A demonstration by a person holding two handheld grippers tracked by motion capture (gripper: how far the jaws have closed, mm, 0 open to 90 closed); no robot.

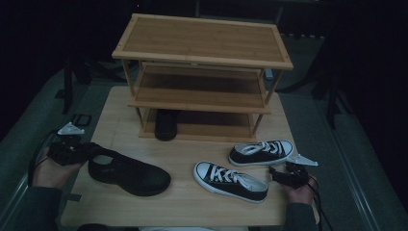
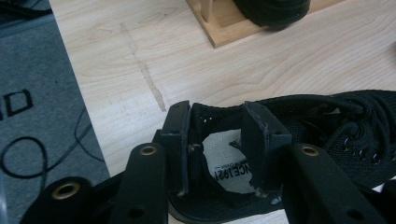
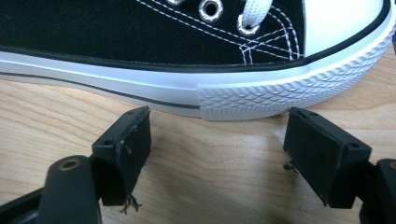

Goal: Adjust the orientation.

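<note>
Dark surroundings close in on a pale wooden tabletop [image 1: 192, 202], at whose far side stands a three-tier bamboo shoe rack [image 1: 202, 72]. A black shoe [image 1: 166, 124] sits toe-out on the rack's lowest shelf, at its left end.

At the tabletop's left, a black mesh lace-up shoe [image 1: 127, 172] lies on its sole with the heel toward the left edge and the toe pointing right. The left gripper [image 1: 84, 150], held in the person's left hand [image 1: 53, 171], sits at that heel. In the left gripper view its fingers [image 2: 180, 140] are spread and straddle the heel collar, one outside the back of the shoe and the other inside the opening above the grey insole; a gap shows between the outer finger and the heel, so the grip looks released.

To the right lie two black canvas sneakers with white laces and white rubber soles, the nearer sneaker [image 1: 230, 181] angled across the middle and the farther sneaker [image 1: 261, 152] just behind it. The right gripper [image 1: 275, 174] rests low beside them, and in the right gripper view its fingers [image 3: 123, 149] stand wide apart over bare wood, just short of the ribbed white toe bumper and not touching it.
</note>
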